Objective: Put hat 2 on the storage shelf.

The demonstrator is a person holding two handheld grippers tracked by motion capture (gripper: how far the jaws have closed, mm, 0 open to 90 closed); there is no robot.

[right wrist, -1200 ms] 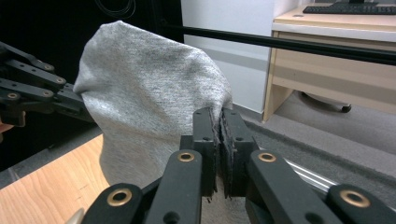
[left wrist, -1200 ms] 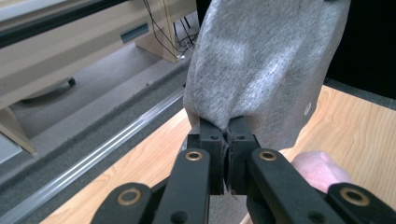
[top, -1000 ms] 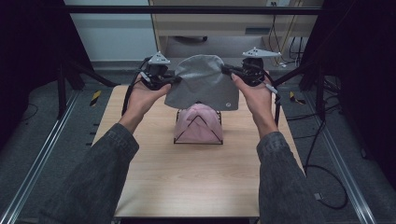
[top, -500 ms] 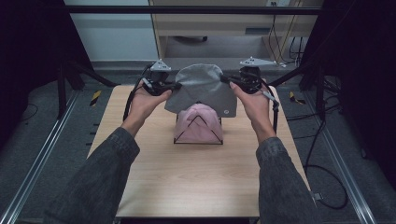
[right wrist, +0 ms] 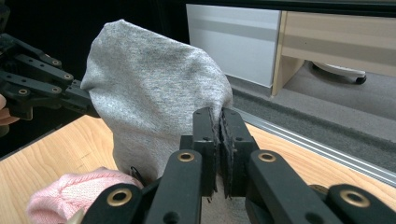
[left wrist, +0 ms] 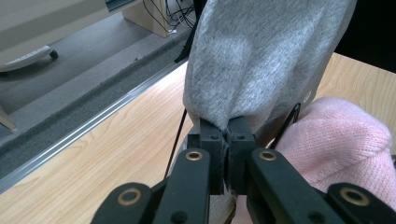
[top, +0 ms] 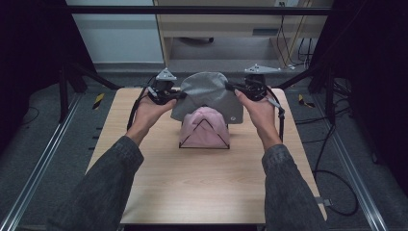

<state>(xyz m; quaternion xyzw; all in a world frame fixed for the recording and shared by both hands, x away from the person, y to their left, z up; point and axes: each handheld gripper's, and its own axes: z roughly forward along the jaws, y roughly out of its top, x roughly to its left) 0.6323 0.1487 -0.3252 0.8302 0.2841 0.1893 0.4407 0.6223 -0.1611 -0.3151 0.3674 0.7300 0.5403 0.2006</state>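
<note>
- Since the earlier high view, both hands have carried the grey cloth [top: 207,96] farther from the person, toward the far edge of the table [top: 192,192], and it now hangs with its lower edge draped over the back of the pink cloth [top: 204,126] rather than well above it.
- The left gripper [top: 180,95] pinches the cloth's left edge; in the left gripper view its two black jaws are pressed together with a fold of grey fabric [left wrist: 261,60] caught between them.
- The right gripper [top: 231,87] pinches the opposite edge; in the right gripper view its jaws are closed on a thin fold of the grey cloth [right wrist: 154,98], with the left gripper [right wrist: 84,100] gripping the far side of the cloth.
- The grey cloth is stretched between the two grippers, bulging upward in a rounded hump above the far half of the table.
- The pink cloth sits on a black wire frame [top: 204,139] near the middle of the table, just in front of and partly under the grey cloth.
- In the left gripper view the pink cloth [left wrist: 336,144] lies just beside the jaws, with a thin black wire [left wrist: 287,126] running up along it.
- The person's left hand [top: 149,113] and right hand [top: 260,108] hold the grippers on either side of the frame, forearms in dark sleeves [top: 101,187].
</note>
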